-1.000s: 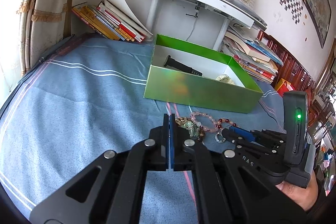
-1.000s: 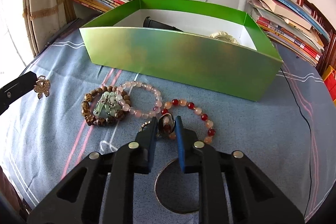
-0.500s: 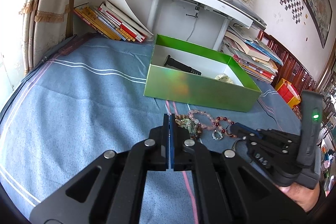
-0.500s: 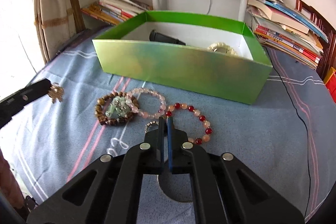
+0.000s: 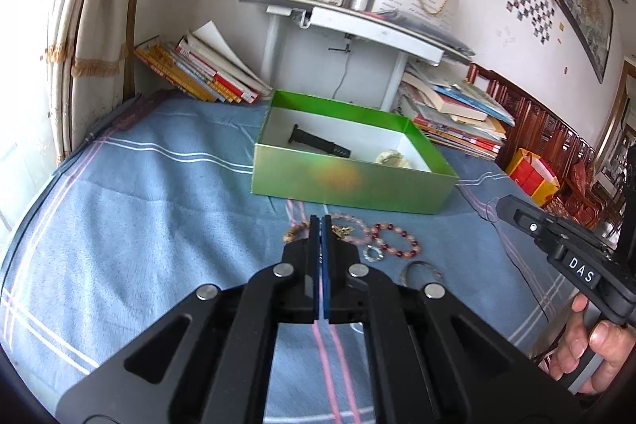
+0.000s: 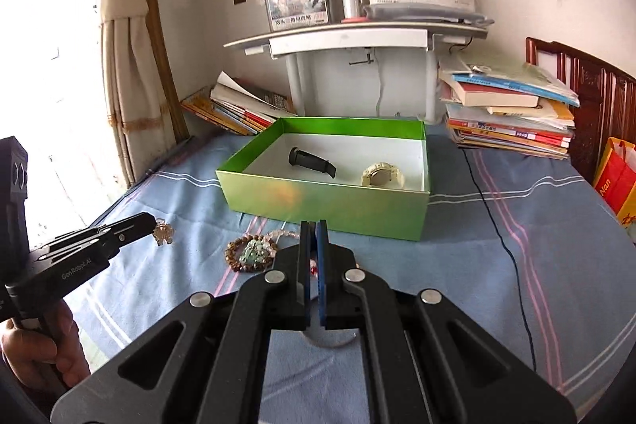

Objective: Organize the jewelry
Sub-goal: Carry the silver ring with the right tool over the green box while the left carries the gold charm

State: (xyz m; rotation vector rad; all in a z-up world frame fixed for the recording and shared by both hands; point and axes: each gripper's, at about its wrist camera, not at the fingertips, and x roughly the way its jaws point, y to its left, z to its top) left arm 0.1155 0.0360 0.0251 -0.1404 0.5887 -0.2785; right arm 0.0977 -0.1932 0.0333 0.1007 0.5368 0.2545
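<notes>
A green box (image 5: pixel 349 185) (image 6: pixel 318 201) stands on the blue cloth and holds a black watch (image 6: pixel 312 161) and a cream watch (image 6: pixel 381 177). Beaded bracelets lie in front of it: a brown one with a green pendant (image 6: pixel 250 255), a pink one (image 5: pixel 349 231) and a red-and-peach one (image 5: pixel 397 245), with a small ring (image 5: pixel 373 254) and a metal bangle (image 5: pixel 421 271). My left gripper (image 5: pixel 320 221) (image 6: pixel 153 225) is shut on a small gold brooch (image 6: pixel 163 232). My right gripper (image 6: pixel 313 225) (image 5: pixel 501 205) is shut, raised above the bracelets; nothing shows between its pads.
Book piles lean at the back left (image 5: pixel 202 74) and stack at the back right (image 6: pixel 508 114). A white desk (image 5: pixel 349 26) stands behind the box. A black cable (image 6: pixel 497 217) runs across the cloth on the right. A red-yellow bag (image 6: pixel 616 181) stands at the far right.
My right gripper closed by the bracelets, then lifted up and back. The ring still lies on the cloth. My left gripper stays shut on the brooch and has risen slightly.
</notes>
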